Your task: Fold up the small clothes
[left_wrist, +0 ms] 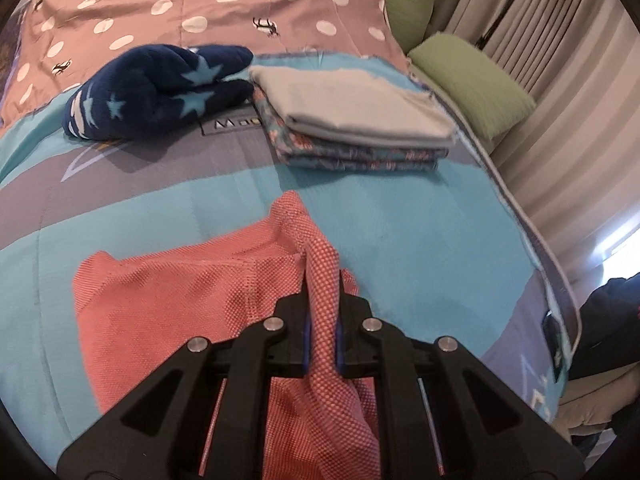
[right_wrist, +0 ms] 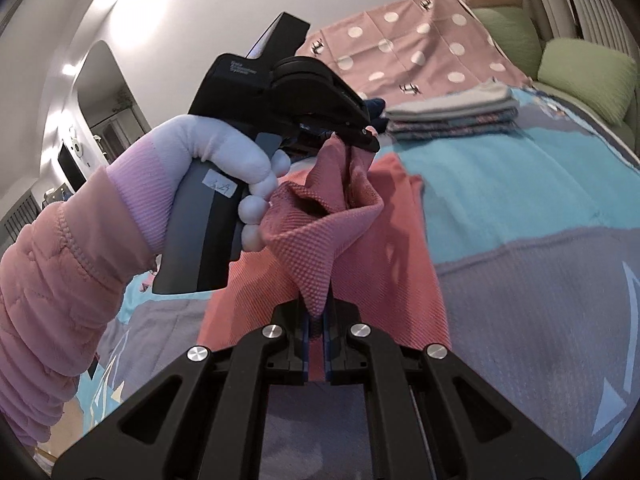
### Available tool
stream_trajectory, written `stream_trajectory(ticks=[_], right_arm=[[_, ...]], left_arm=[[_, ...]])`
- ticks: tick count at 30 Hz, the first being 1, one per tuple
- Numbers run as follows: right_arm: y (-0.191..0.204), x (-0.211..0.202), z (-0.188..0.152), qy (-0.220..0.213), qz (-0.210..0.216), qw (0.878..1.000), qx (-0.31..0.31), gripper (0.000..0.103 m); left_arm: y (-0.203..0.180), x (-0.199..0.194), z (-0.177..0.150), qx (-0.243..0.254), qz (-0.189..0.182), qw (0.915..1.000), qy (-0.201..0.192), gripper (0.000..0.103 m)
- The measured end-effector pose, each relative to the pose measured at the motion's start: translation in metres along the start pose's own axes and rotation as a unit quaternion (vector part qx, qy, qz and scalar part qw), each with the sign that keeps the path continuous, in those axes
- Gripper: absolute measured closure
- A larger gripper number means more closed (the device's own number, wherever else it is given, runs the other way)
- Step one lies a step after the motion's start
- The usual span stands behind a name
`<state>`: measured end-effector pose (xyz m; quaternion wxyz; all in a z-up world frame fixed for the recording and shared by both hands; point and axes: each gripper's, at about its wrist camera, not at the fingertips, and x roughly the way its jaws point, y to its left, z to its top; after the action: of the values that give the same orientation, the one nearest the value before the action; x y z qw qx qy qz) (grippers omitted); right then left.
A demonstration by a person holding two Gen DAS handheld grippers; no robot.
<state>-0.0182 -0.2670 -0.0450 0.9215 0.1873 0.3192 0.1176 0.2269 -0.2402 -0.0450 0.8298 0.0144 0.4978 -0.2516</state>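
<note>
Done: folded stack [left_wrist: 352,120] on bed [left_wrist: 400,232]. In hand: coral garment [left_wrist: 192,292], half-folded, my left fingers [left_wrist: 323,280] and right fingers [right_wrist: 318,308] both clenched on it.

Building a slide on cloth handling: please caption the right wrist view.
Both grippers, right gripper and left gripper, jaws shut on a coral garment above the bed.

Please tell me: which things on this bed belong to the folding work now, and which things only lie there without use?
Belong to the job:
- coral garment, pinched by both grippers
- left hand-held gripper
- right hand-held gripper
- folded stack, apparently finished pieces

Only lying there:
- navy star fleece, possibly waiting its turn
- green pillows
- polka-dot cover
</note>
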Motion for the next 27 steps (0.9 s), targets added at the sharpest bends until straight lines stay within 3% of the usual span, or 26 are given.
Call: stream_trajectory(ticks=[4, 7, 9, 11, 15, 20, 27], right_arm=[[-0.01, 0.001, -0.006, 0.018, 0.01, 1.0, 0.018, 0.098], [-0.015, 0.003, -0.009, 0.03, 0.013, 0.999, 0.028, 0.096], [-0.022, 0.002, -0.01, 0.038, 0.011, 0.998, 0.04, 0.083], [-0.03, -0.002, -0.012, 0.039, 0.013, 0.998, 0.05, 0.079], [-0.044, -0.009, -0.013, 0.043, 0.028, 0.996, 0.069, 0.075], [-0.056, -0.018, -0.013, 0.046, 0.043, 0.994, 0.089, 0.069], [-0.057, -0.011, -0.01, 0.069, 0.05, 0.992, 0.09, 0.068]], left_arm=[[-0.015, 0.016, -0.008, 0.023, 0.014, 0.9995, 0.012, 0.095], [-0.023, 0.021, -0.01, 0.04, 0.029, 0.9987, 0.009, 0.089], [-0.026, 0.015, -0.009, 0.04, 0.02, 0.999, -0.001, 0.08], [-0.033, 0.0, -0.011, 0.051, 0.007, 0.9985, -0.021, 0.077], [-0.045, -0.044, -0.025, 0.086, -0.009, 0.9937, -0.071, 0.052], [-0.028, -0.096, -0.076, 0.108, -0.009, 0.9877, -0.113, 0.038], [0.018, -0.13, -0.181, 0.11, 0.071, 0.9843, -0.118, 0.032]])
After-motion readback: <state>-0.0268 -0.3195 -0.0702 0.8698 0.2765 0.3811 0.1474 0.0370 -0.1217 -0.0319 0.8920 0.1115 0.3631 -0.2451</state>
